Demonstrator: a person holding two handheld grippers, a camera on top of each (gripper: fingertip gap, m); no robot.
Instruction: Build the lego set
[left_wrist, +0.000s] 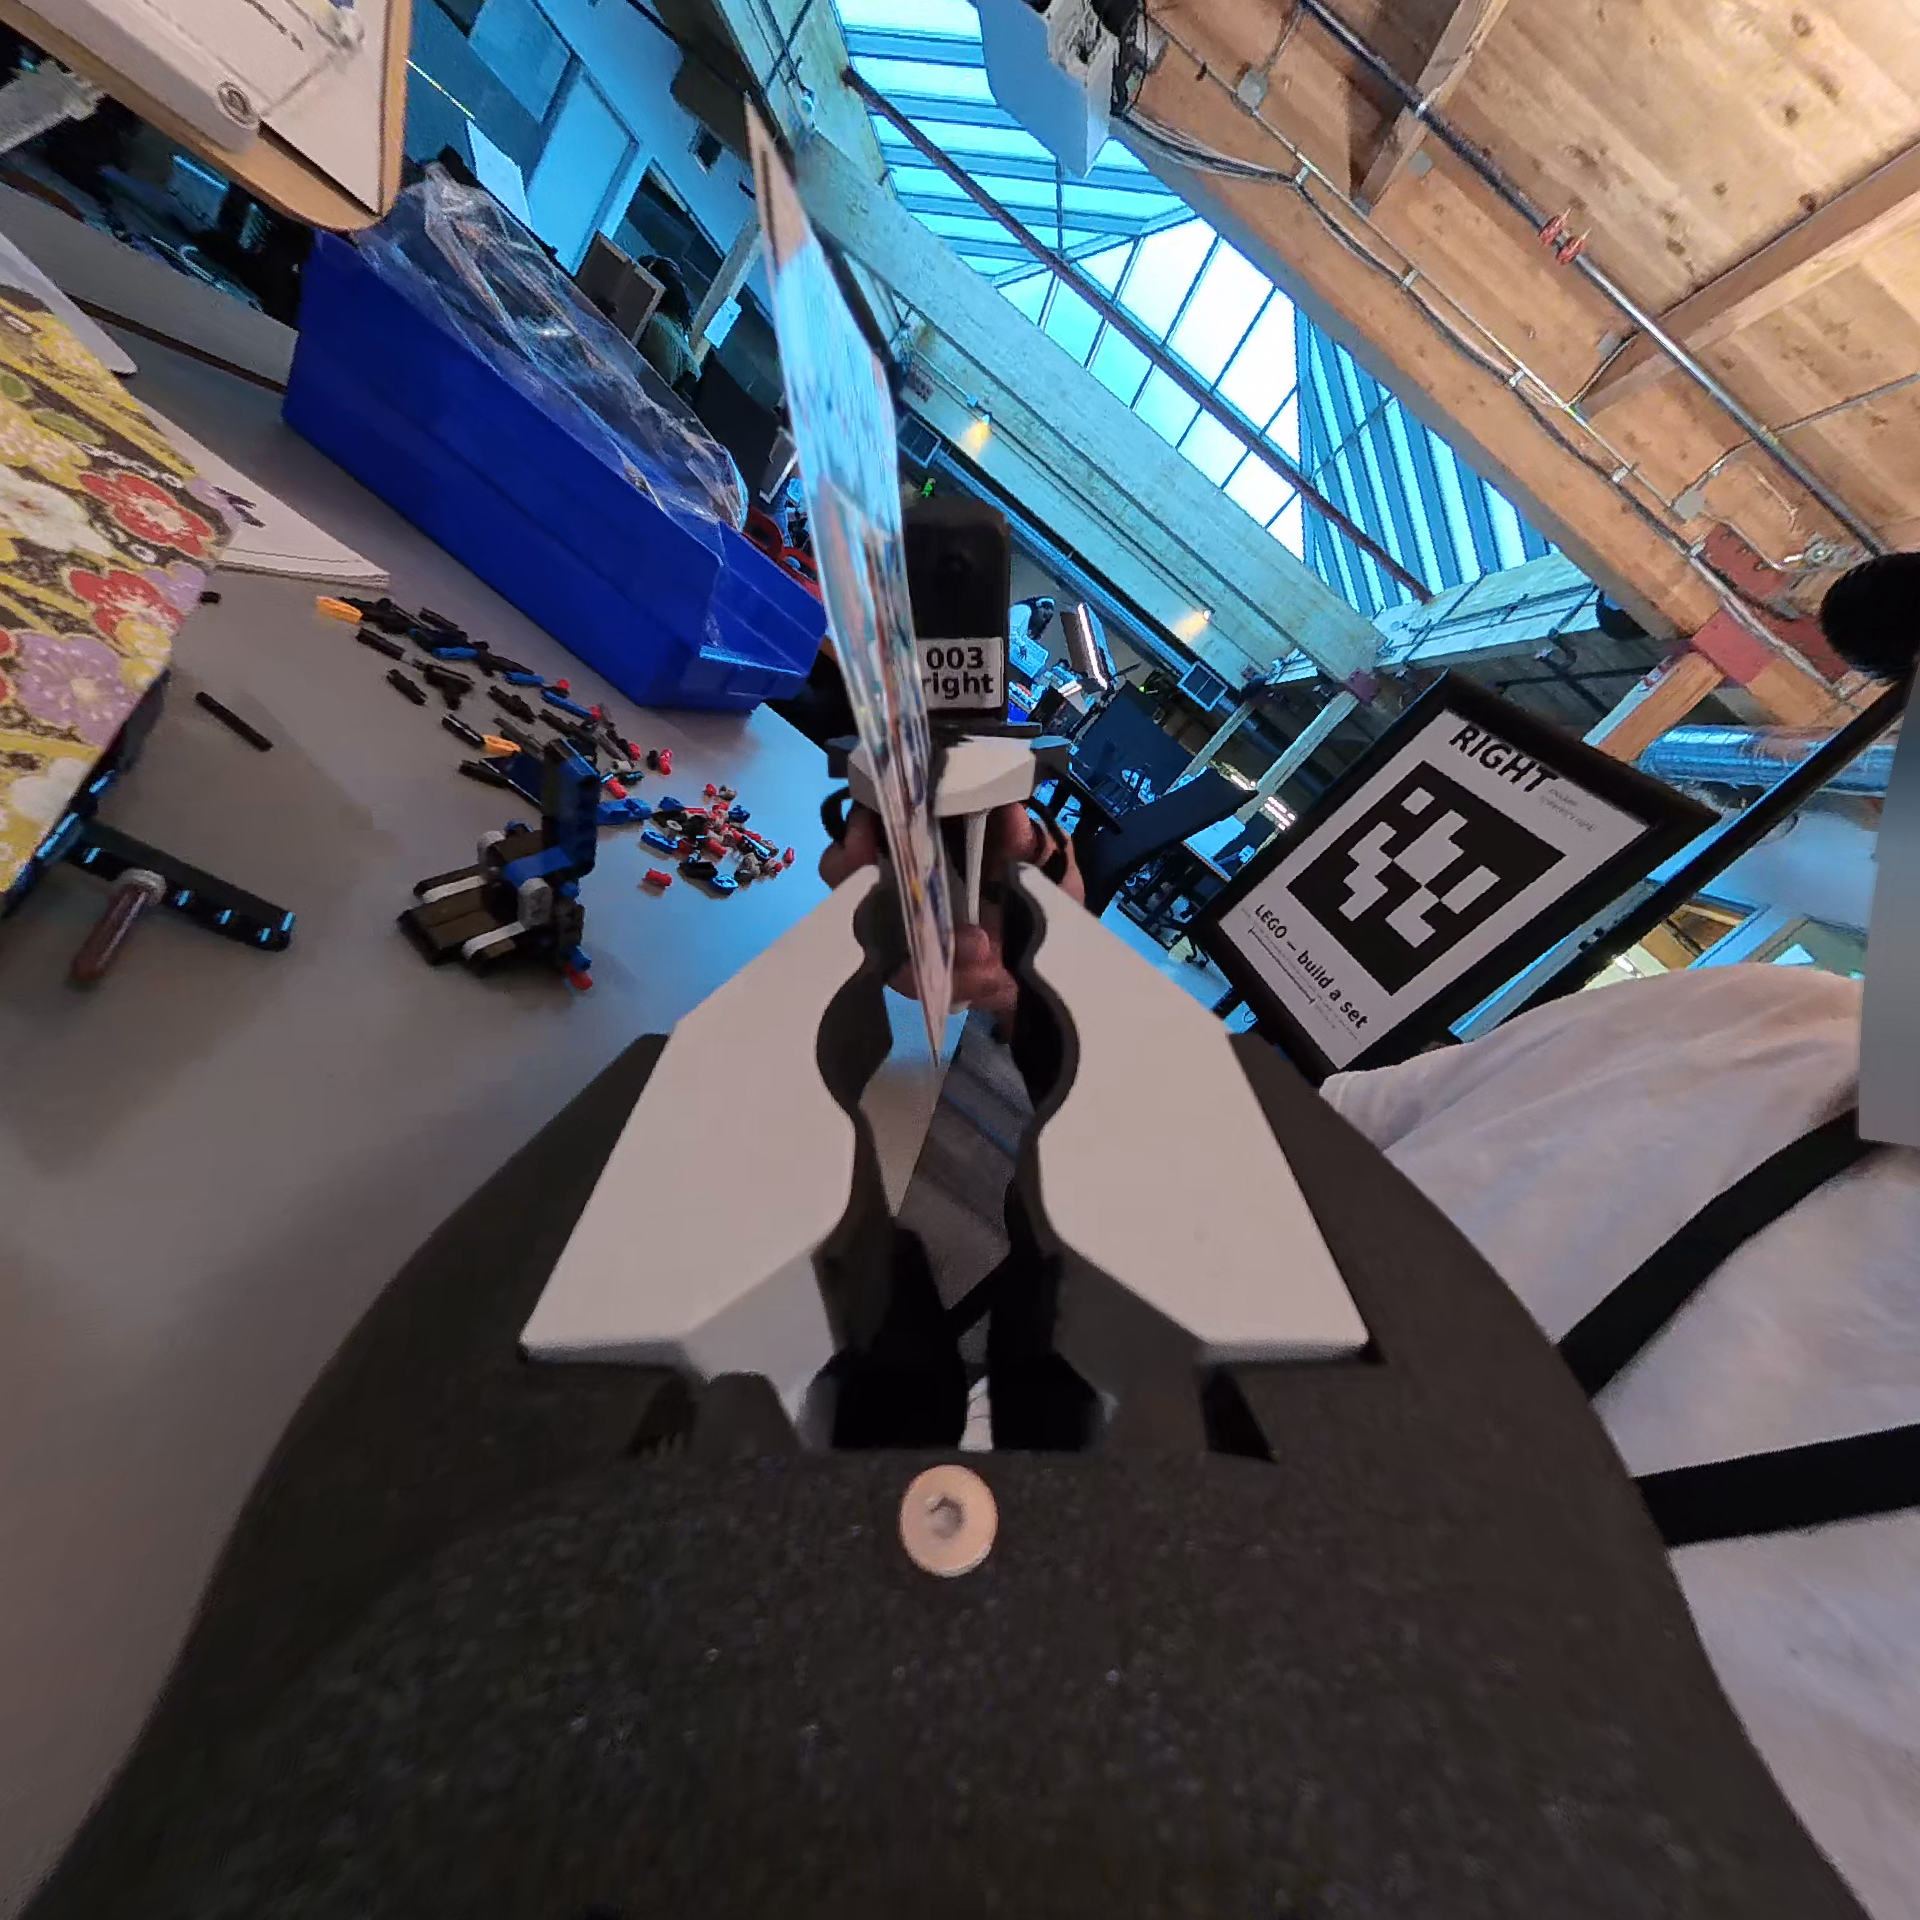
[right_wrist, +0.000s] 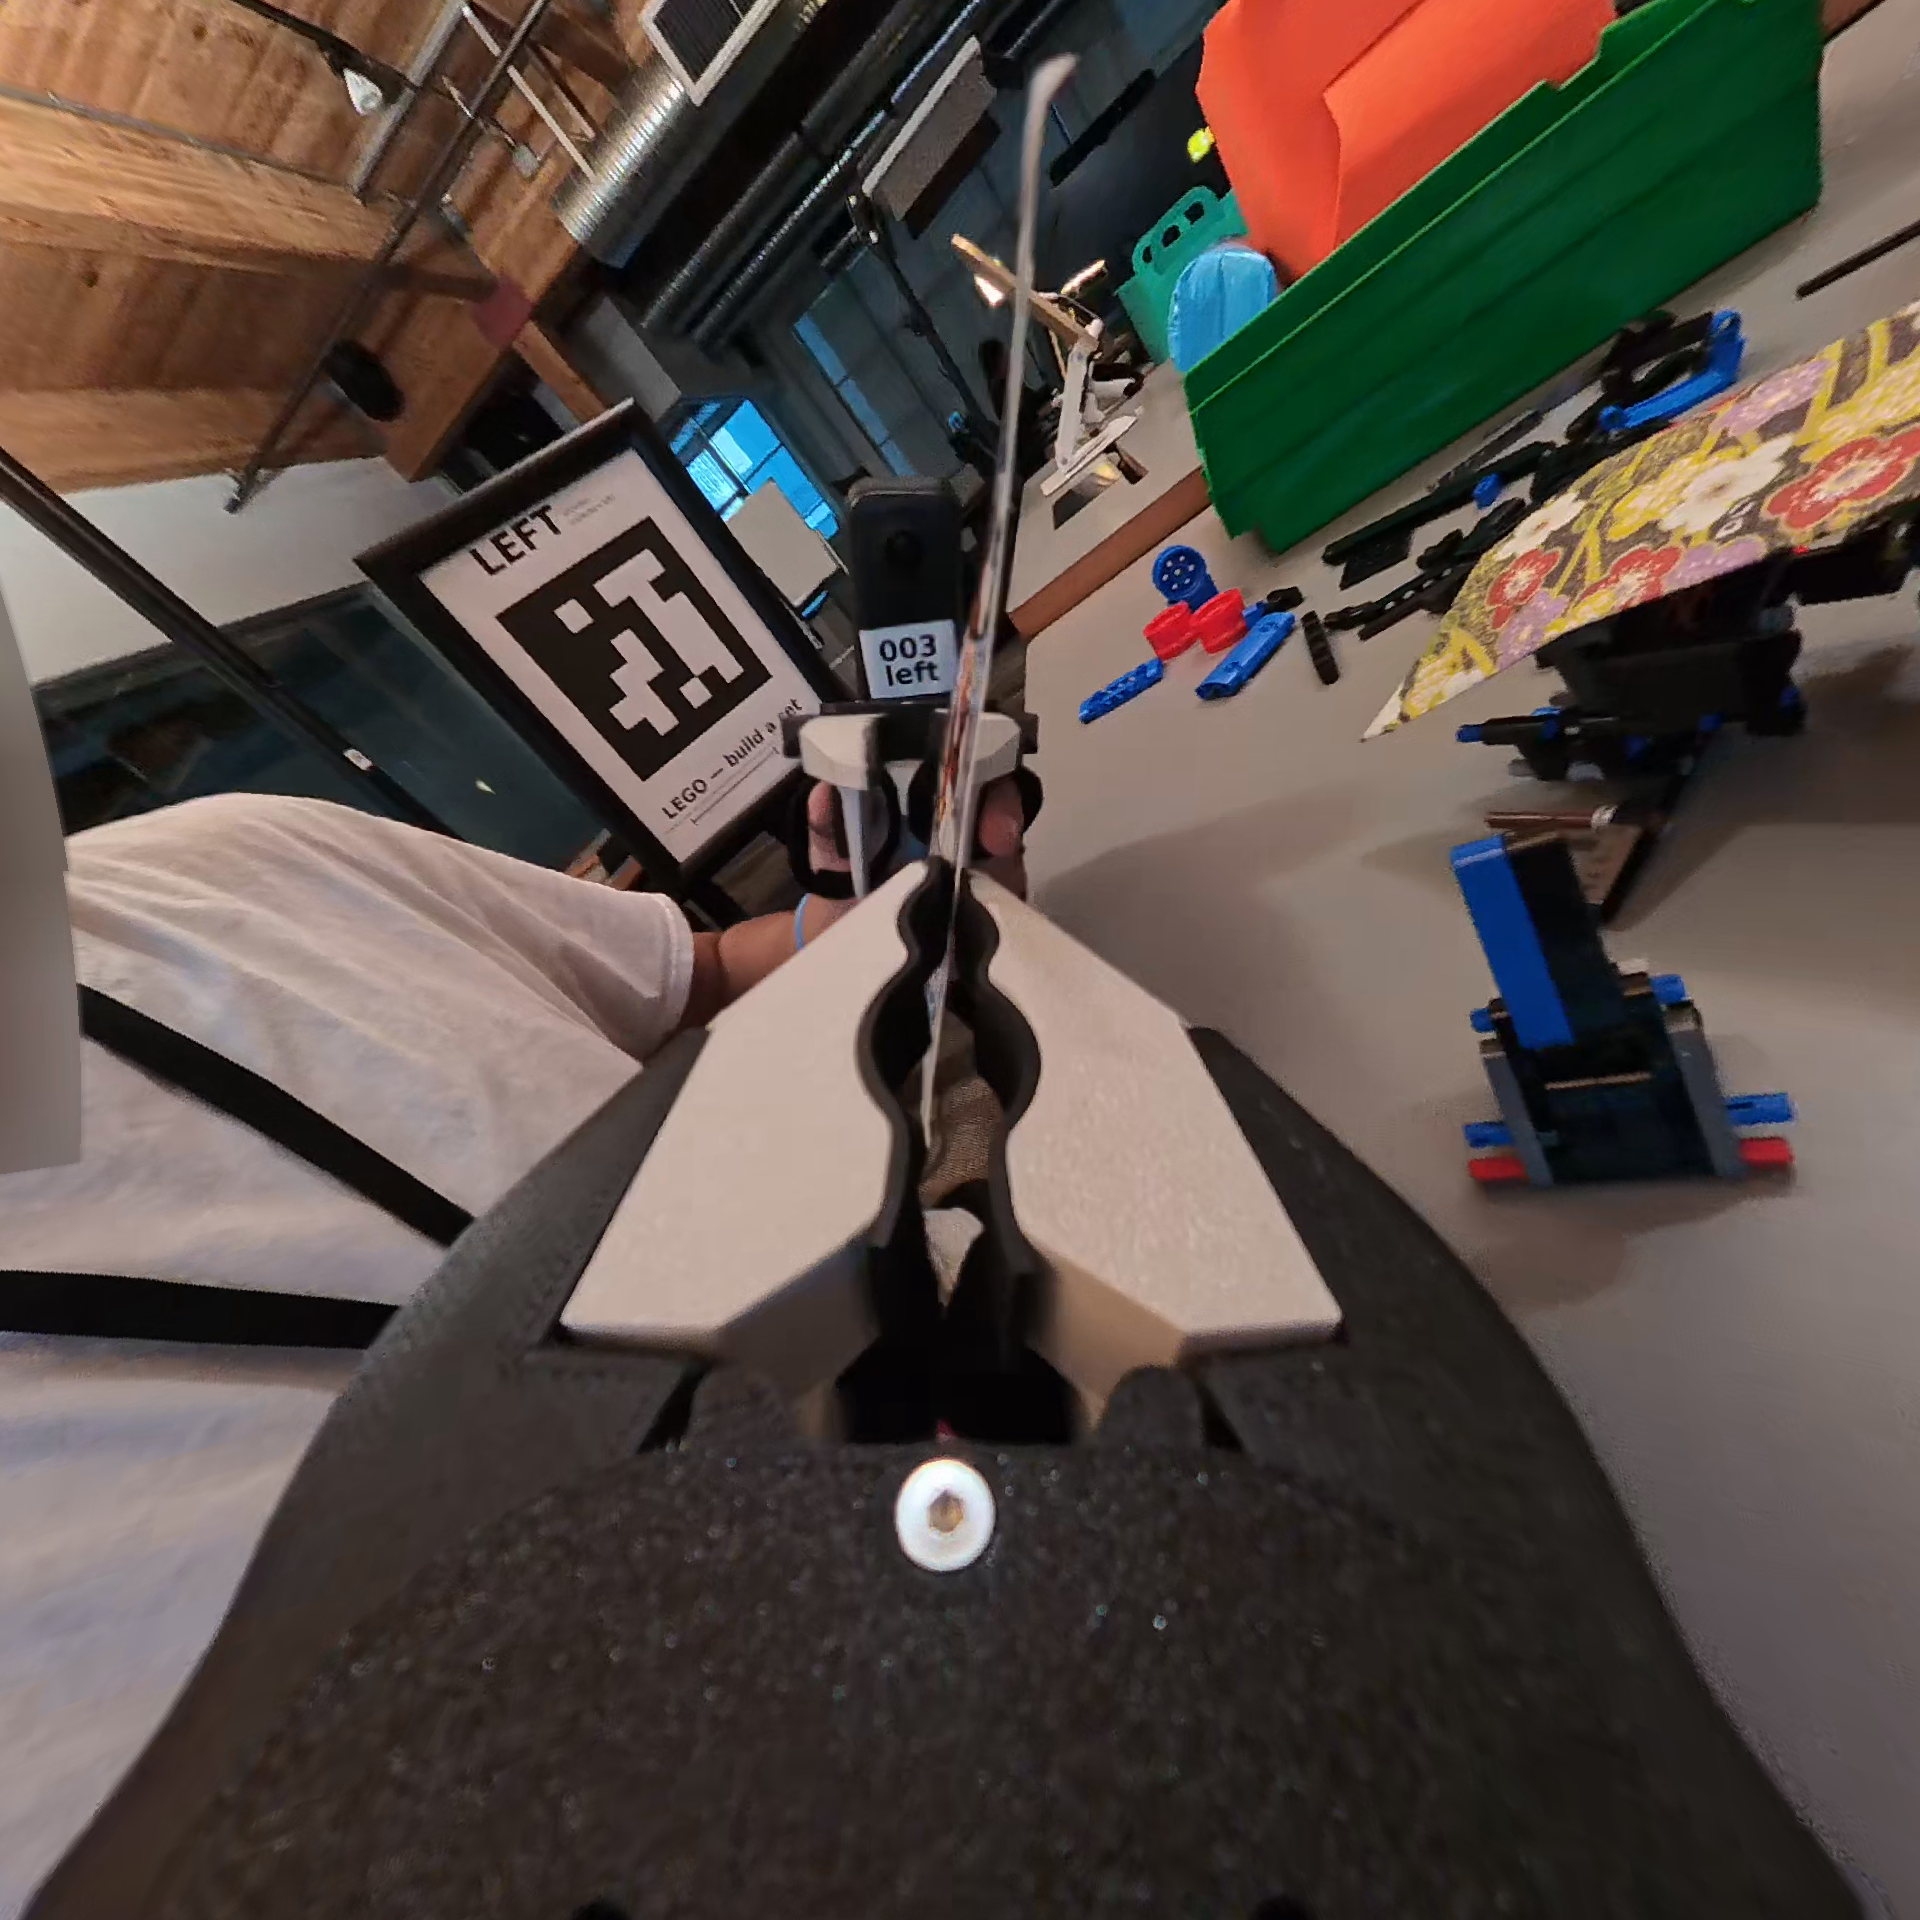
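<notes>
A thin printed instruction booklet (left_wrist: 842, 468) stands on edge in the air between my two grippers, which face each other. My right gripper (right_wrist: 951, 883) is shut on the booklet's (right_wrist: 1003, 416) lower edge. My left gripper (left_wrist: 948, 894) is open a little, with the booklet passing through the gap between its fingers. The right gripper also shows in the left wrist view (left_wrist: 940, 821), and the left gripper in the right wrist view (right_wrist: 909, 821). A partly built blue and black lego model (left_wrist: 520, 883) (right_wrist: 1600, 1060) sits on the grey table (left_wrist: 260, 1091).
Loose small lego pieces (left_wrist: 707, 831) lie beside the model. A blue bin (left_wrist: 499, 447), a green bin (right_wrist: 1507, 312), a floral sheet (right_wrist: 1662, 488) over black parts, and red wheels (right_wrist: 1195, 623) are on the table. A framed sign (left_wrist: 1423, 883) and a person in white (right_wrist: 364, 987) are close by. My hands' fingertips stand some 6 centimetres from each other.
</notes>
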